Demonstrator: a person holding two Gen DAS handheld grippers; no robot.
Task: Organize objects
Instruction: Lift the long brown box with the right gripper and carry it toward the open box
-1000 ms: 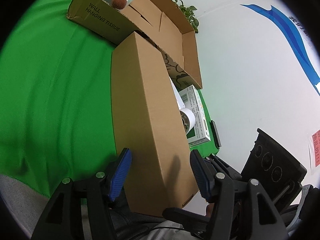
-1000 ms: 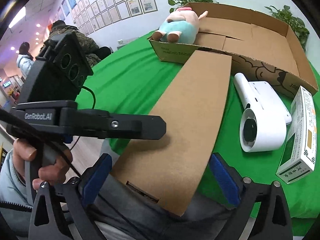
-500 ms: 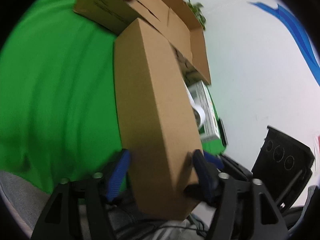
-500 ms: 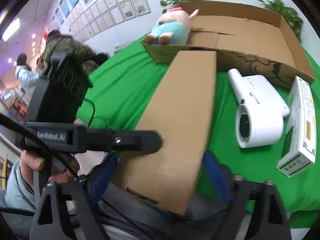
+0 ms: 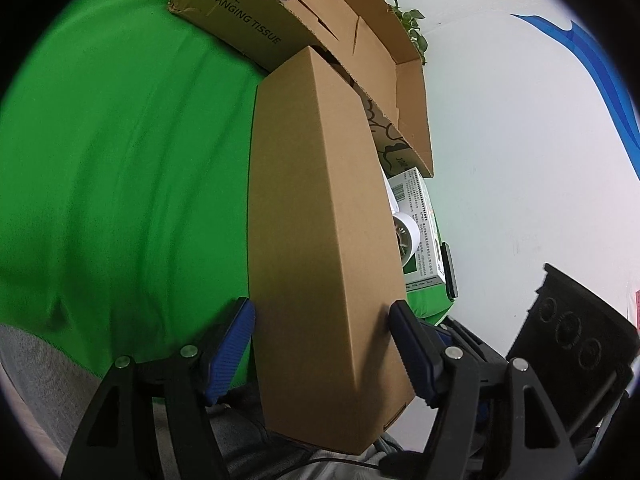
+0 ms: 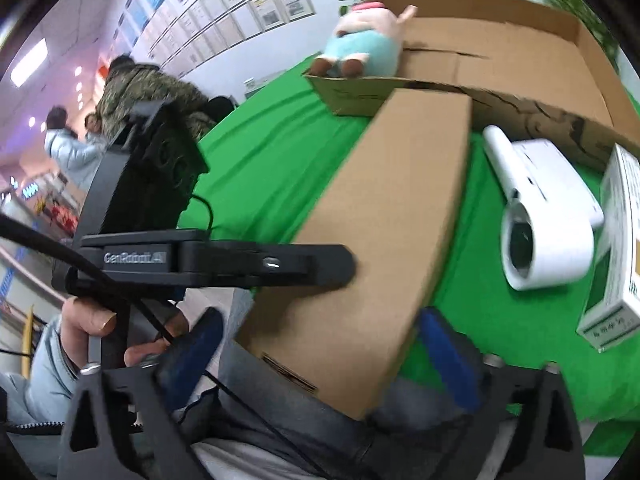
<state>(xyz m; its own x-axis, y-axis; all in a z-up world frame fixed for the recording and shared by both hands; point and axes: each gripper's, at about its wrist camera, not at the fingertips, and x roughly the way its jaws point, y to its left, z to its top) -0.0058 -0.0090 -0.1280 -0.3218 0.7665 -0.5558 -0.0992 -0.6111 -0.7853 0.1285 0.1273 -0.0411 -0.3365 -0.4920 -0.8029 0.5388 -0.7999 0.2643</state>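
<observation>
Left wrist view: the long brown carton [image 5: 320, 240] is seen lengthwise on the green cloth [image 5: 120, 160], its near end hanging past the table edge over the person's lap and its far end reaching up to the open "WALL HANGING TISSUE" box [image 5: 256, 28]. The left gripper [image 5: 320, 340] is now clamped across the carton's near end, both blue pads [image 5: 404, 340] pressed against its sides, whereas a second ago the same pads were held slightly off it. In the right wrist view the carton [image 6: 392, 232] is framed by the right gripper [image 6: 316, 360], whose blue pads [image 6: 448, 356] are set wide on either side of the near end; compared with the earlier frames they are brought closer to the cardboard, though contact cannot be confirmed through the motion blur. The left gripper's black body [image 6: 216, 260] is seen reaching in from the left against the carton, held by the left hand [image 6: 100, 336]. To the right of the carton a white hair dryer [image 6: 536, 224] lies on the cloth, with a white-and-green packet [image 6: 616, 248] just beside it. A plush toy [image 6: 364, 48] is perched on the near corner of the open box [image 6: 500, 52], and its place is unchanged from the earlier frames.
</observation>
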